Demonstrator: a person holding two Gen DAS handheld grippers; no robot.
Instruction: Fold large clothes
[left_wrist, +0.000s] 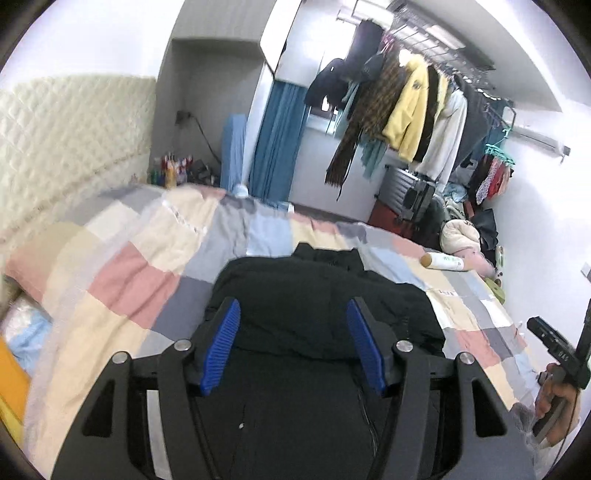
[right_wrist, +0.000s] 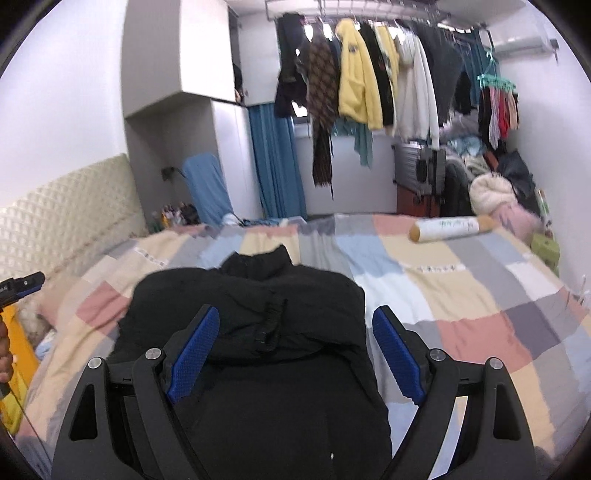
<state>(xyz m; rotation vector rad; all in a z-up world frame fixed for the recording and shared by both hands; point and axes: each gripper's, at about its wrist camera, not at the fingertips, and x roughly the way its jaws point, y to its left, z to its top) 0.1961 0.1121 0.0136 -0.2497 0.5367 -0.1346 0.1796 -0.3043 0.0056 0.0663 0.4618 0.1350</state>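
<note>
- A checked bed (right_wrist: 461, 295) carries the black jacket (right_wrist: 251, 332), folded, collar away; left of it a padded headboard (right_wrist: 66, 206), beyond it hanging clothes (right_wrist: 369, 85).
- Left hand-held gripper (left_wrist: 293, 345) and right hand-held gripper (right_wrist: 295, 354) hover released over the jacket.
- Only the left wrist view shows the person's hand (left_wrist: 554, 398), right of the jacket.

A: Bg items? Patchwork bedspread (right_wrist: 461, 295) spread on bed, rolled tube (right_wrist: 451, 228) laid near far edge
B: Yellow jacket (right_wrist: 356, 70) hung w/ other clothes; blue curtain (right_wrist: 275, 162) seen beside
</note>
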